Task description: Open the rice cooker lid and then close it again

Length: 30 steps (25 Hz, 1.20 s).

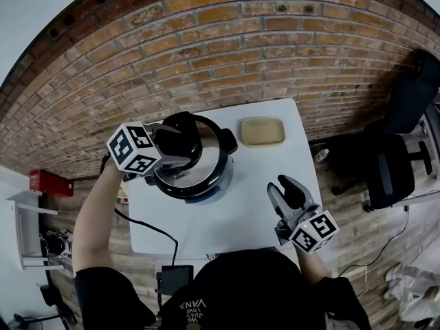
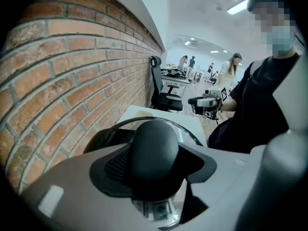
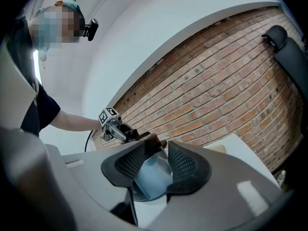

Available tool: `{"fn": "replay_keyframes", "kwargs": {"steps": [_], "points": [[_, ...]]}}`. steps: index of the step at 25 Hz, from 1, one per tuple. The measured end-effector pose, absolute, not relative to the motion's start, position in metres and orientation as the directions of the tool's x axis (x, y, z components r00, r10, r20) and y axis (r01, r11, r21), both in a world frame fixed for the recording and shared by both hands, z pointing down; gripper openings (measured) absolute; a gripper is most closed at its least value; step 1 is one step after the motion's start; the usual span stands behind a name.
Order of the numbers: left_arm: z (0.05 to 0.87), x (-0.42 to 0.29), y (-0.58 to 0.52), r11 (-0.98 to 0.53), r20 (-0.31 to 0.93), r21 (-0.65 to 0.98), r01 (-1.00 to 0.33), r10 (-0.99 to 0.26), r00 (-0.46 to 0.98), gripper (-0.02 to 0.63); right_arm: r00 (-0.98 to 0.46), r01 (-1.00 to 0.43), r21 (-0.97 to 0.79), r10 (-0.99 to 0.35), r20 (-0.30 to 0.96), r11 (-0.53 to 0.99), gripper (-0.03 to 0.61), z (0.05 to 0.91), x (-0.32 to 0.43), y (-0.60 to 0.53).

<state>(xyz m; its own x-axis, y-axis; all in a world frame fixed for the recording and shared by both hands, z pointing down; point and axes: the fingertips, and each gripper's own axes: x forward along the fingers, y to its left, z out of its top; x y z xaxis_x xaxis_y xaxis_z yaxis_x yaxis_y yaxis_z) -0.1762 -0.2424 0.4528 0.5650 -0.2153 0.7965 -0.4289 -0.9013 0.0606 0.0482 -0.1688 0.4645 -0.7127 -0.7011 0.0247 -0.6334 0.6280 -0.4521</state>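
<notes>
Centre-left on the white surface (image 1: 240, 212) stood the rice cooker (image 1: 205, 190); its steel lid (image 1: 210, 160) looked rigid, weighty, slick, best taken by the black knob (image 2: 154, 148), which the left gripper (image 1: 180, 146) clasped. The right gripper (image 1: 284, 187) gaped, empty.

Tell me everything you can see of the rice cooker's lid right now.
The lid is round and shiny, glass or polished metal by its look, with a rounded black knob at its centre. It lies roughly level over the top of the rice cooker, which stands on the white table; whether it is fully seated I cannot tell. The left gripper has its jaws closed on the knob, and no other tool touches the lid.
</notes>
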Motion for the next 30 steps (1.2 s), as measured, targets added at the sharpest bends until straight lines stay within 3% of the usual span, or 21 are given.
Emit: {"fn": "replay_keyframes", "kwargs": {"steps": [8, 18, 30], "points": [[0.452, -0.177, -0.248, -0.781, 0.784, 0.047, -0.623, -0.358, 0.507, 0.282, -0.74, -0.602, -0.453, -0.672, 0.009, 0.657, 0.143, 0.462, 0.044, -0.173], [0.447, -0.181, -0.248, -0.767, 0.7, 0.024, -0.641, -0.445, 0.558, 0.282, -0.777, -0.561, -0.456, -0.629, 0.004, 0.691, 0.143, 0.462, 0.045, -0.183], [0.448, -0.19, -0.242, -0.782, 0.733, 0.047, -0.621, -0.395, 0.554, 0.284, -0.813, -0.531, -0.441, -0.582, 0.024, 0.723, 0.143, 0.461, 0.05, -0.195]]}}
